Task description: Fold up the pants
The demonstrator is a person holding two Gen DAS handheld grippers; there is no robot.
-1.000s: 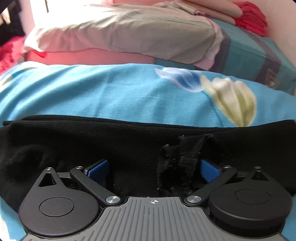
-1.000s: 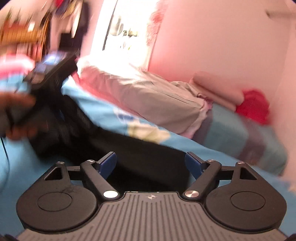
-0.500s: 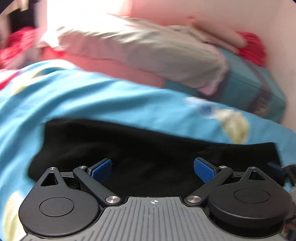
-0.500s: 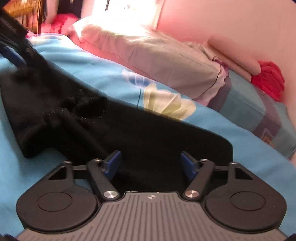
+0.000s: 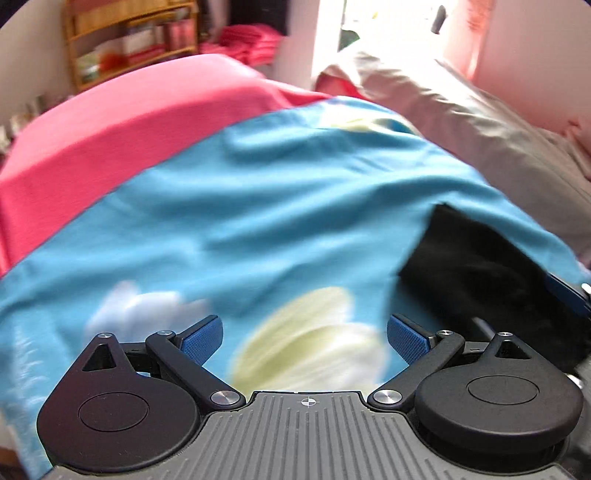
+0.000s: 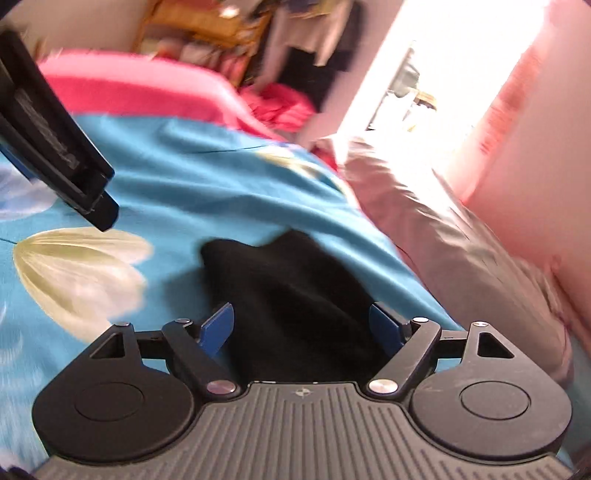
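The black pants lie folded on the blue flowered bedsheet, at the right of the left wrist view. My left gripper is open and empty over bare sheet, left of the pants. In the right wrist view the pants lie straight ahead, and my right gripper is open with its jaws on either side of the near end of the cloth, not closed on it. The left gripper's black body shows at the upper left of that view.
A grey-beige pillow lies along the pink wall to the right of the pants. A pink blanket covers the far left of the bed. A wooden shelf and red clothes stand beyond the bed.
Both views have swung left. My left gripper has moved off the pants onto bare sheet. My right gripper has come over the pants' near end. Both stay open.
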